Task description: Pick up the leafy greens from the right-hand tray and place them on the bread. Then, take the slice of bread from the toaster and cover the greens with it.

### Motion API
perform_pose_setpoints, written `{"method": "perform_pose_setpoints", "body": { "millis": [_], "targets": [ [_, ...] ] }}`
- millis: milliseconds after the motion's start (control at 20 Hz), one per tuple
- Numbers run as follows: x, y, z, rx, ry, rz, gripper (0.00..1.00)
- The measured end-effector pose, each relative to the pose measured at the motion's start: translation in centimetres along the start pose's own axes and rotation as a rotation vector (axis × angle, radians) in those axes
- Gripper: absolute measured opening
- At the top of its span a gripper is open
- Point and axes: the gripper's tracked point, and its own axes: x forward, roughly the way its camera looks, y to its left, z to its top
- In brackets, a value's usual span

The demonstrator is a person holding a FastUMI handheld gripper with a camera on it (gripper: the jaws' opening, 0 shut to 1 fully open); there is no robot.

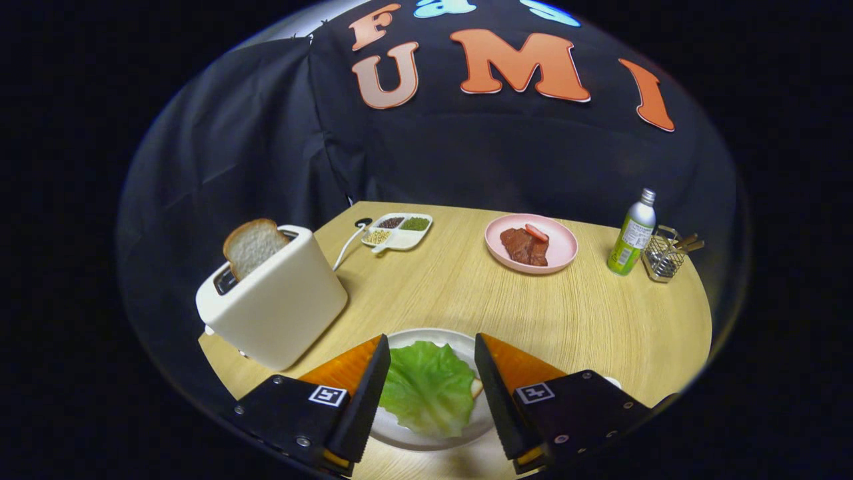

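Lettuce (428, 387) lies spread on a white plate (426, 437) between the fingers of the claw (432, 387), with a pale corner of bread (476, 389) peeping from under its right edge, so the greens look already placed. The claw stands wide open above them and holds nothing. Beyond the fingers and to their left, the slice of bread (250, 247) stands upright in the slot of a smooth, rounded cream toaster (276, 307) on the wood-grain bench (600, 320). That slice looks light, soft and crumbly: I would pinch it gently across its flat faces near the exposed top crust and lift straight up. The leaf is thin, crinkled and limp, likely to shift if brushed. Farther back sit a divided dish (398, 231) of grains, a pink plate (563, 250) with meat, a bottle (632, 233) and a wire caddy (663, 257).
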Motion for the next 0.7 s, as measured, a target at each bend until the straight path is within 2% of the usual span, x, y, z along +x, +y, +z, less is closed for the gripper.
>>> {"method": "perform_pose_setpoints", "body": {
  "millis": [250, 450, 700],
  "targets": [
    [-1.1, 4.1, 4.4, 0.043, 0.026, 0.056, 0.83],
    [-1.3, 8.2, 7.4, 0.009, 0.053, 0.093, 0.85],
    [0.4, 13.8, 8.3, -0.014, 0.148, 0.150, 0.86]
  ]
}}
